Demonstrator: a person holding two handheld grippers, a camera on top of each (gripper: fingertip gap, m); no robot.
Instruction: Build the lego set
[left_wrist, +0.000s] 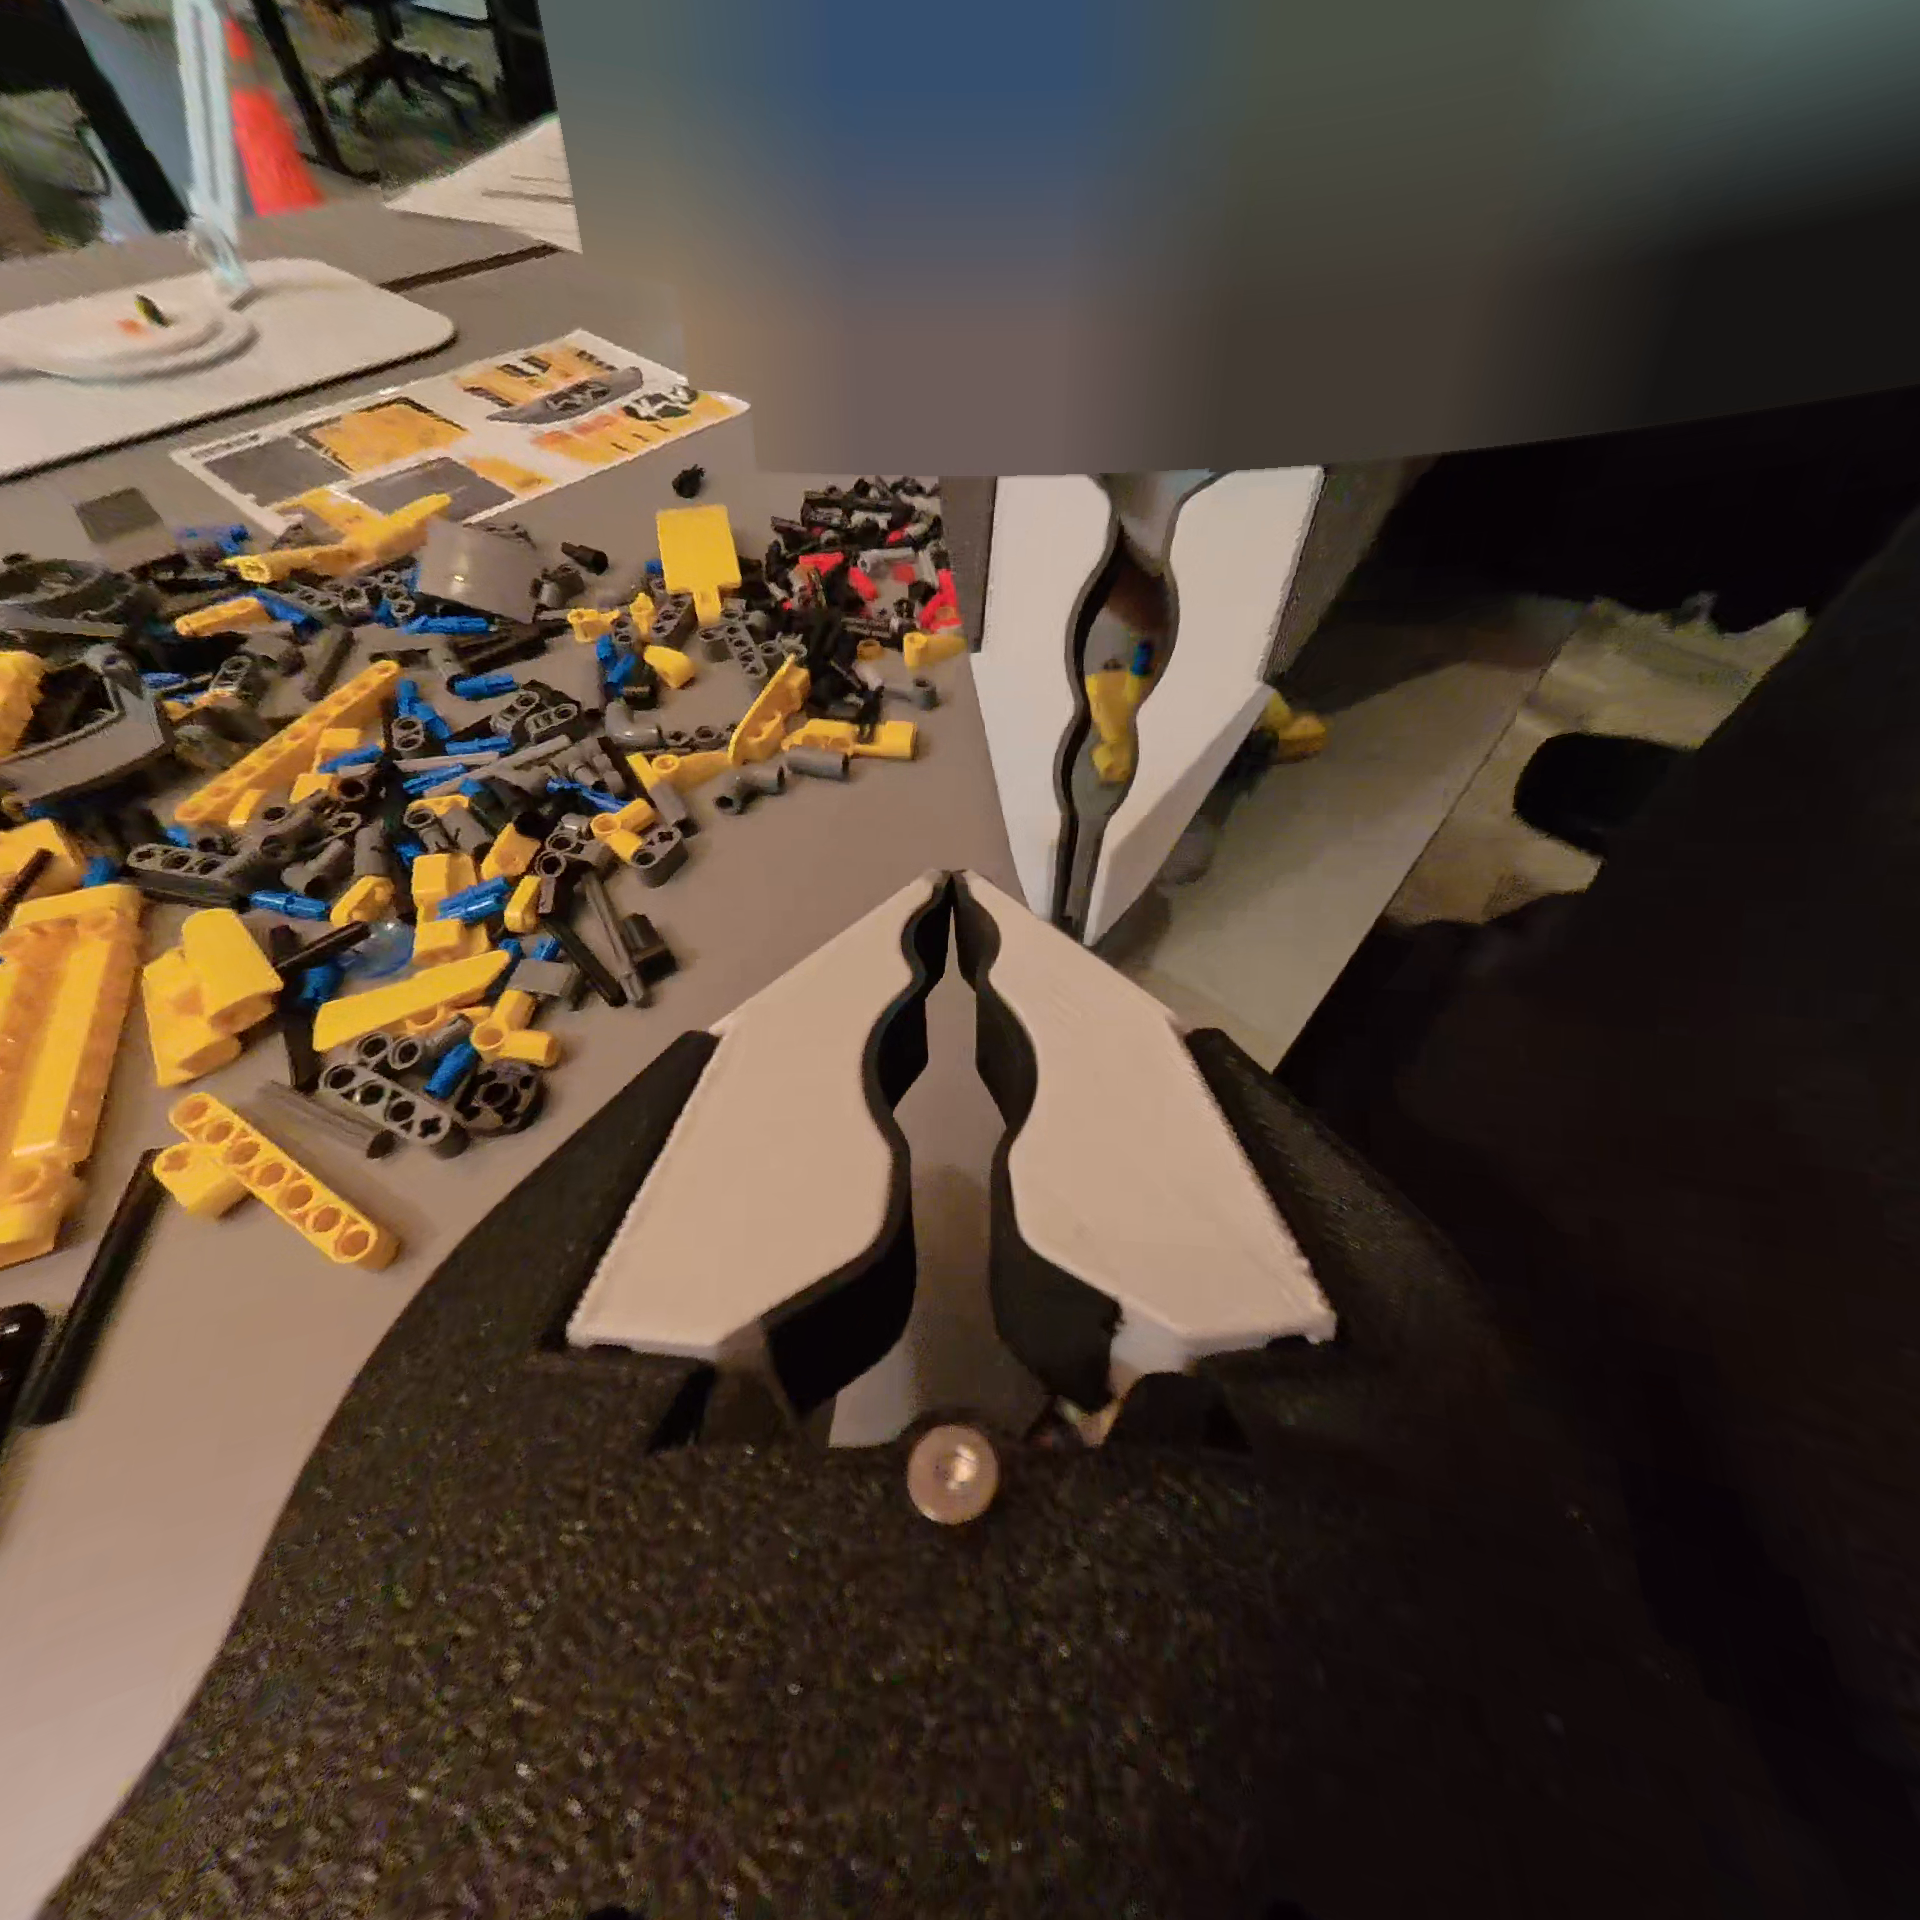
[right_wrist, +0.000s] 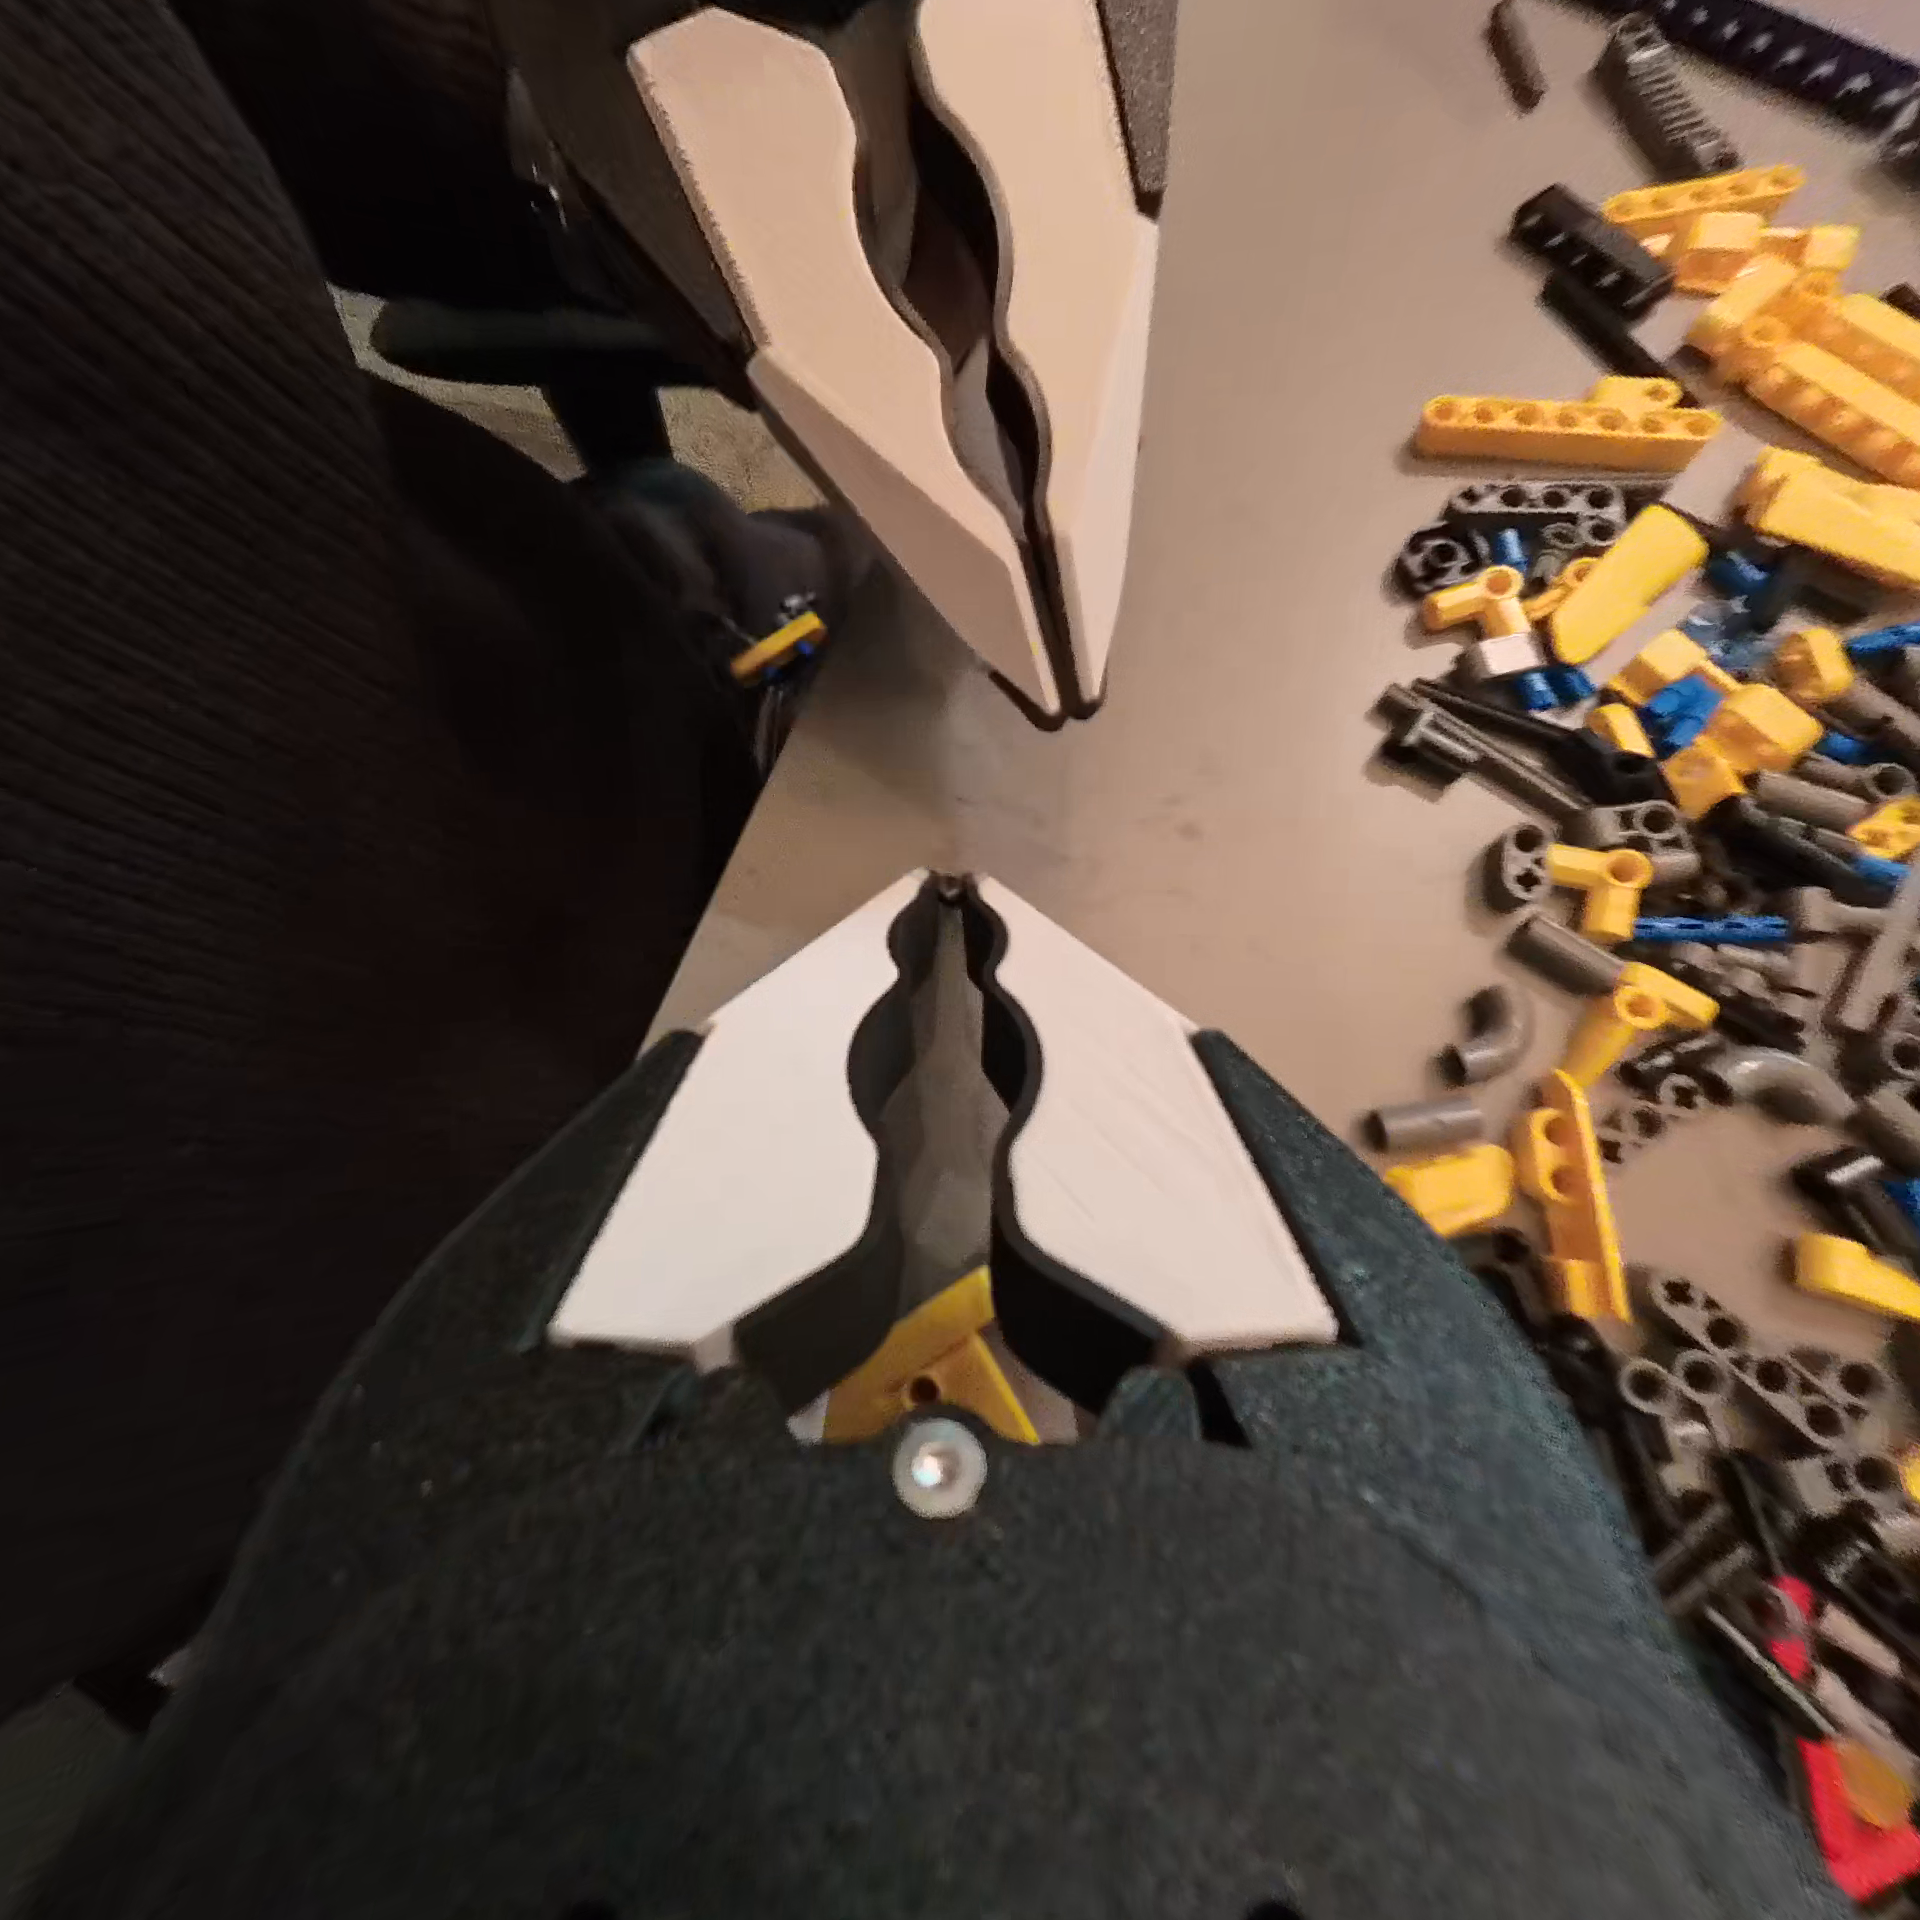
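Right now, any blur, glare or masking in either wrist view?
Left wrist view: a big blurred masking patch covers the top; the brick pile is sharp, and the floor on the right is dark. Right wrist view: bricks at the right edge are motion-smeared, the left side is near-black, and the screw shows glare.

yellow piece (right_wrist: 940, 1361) — mostly hidden; sticker sheet (left_wrist: 457, 436) — corner masked
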